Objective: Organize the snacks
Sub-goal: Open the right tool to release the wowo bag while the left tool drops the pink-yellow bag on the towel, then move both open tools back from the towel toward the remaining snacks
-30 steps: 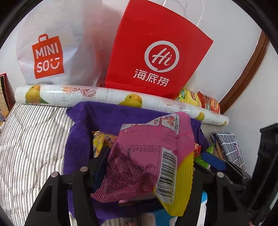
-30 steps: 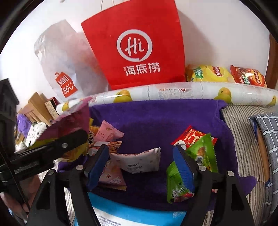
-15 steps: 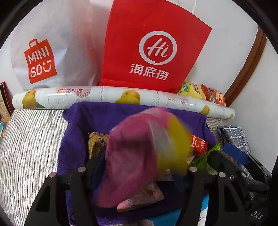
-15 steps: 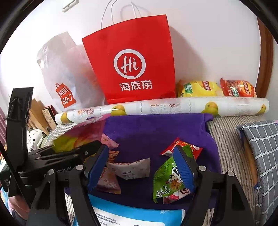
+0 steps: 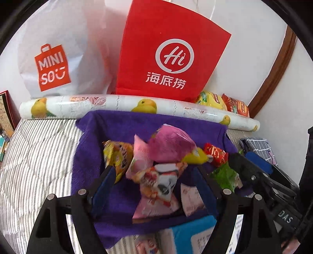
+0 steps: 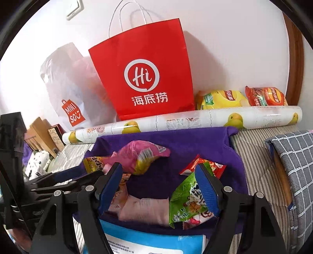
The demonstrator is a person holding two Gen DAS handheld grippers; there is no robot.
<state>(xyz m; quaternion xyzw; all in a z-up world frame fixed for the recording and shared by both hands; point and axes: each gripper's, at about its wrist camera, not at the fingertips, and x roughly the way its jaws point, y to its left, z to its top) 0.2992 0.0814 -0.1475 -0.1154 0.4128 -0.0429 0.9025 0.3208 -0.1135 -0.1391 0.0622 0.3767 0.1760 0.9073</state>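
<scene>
Pink, the snack packet [image 5: 172, 144] that a second ago sat clamped in the left hand-held gripper [image 5: 156, 187] now lies released on the snack pile on the purple towel [image 5: 125, 125], leaving both left and right hand-held gripper [image 6: 158, 185] spread wide and empty, so sorting looks ready for another pick.

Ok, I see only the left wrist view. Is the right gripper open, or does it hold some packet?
Observer: The right gripper is open and holds nothing. The green packet lies on the purple cloth, partly behind one of its fingers.
Operator: And is anything on the wall above the bags?
Observer: Yes, a white light switch, up and to the left of the red bag.
</scene>
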